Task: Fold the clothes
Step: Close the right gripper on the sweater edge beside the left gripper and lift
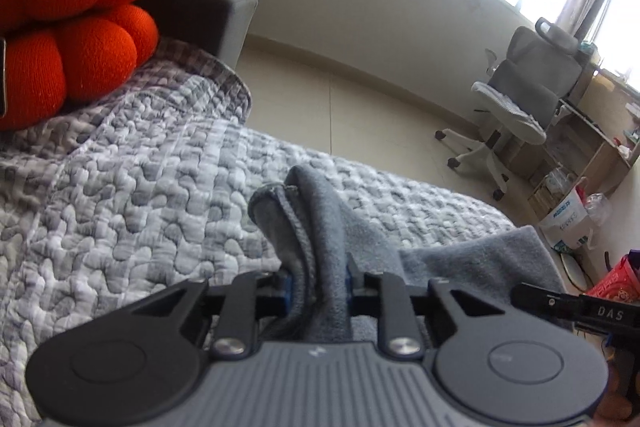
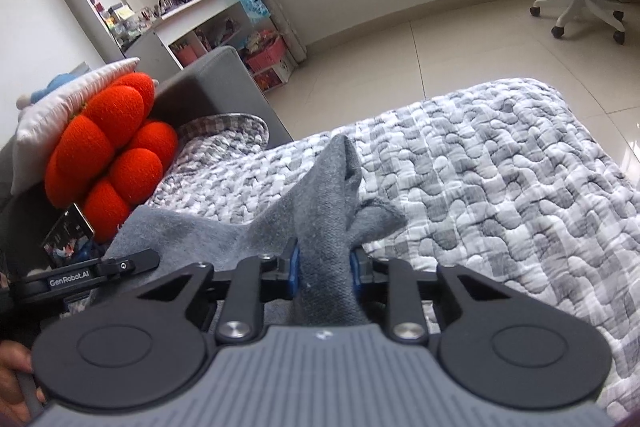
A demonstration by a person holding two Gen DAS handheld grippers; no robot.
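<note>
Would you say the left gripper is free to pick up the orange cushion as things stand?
Probably not yet. The left gripper has its jaws closed on a bunched fold of the grey garment, so it would have to let go first; the orange cushion lies off to its left.

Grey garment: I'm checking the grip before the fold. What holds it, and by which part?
Each hand-held gripper is shut on the grey garment: the left pinches a bunched, hemmed edge, the right another bunched-up part.
</note>
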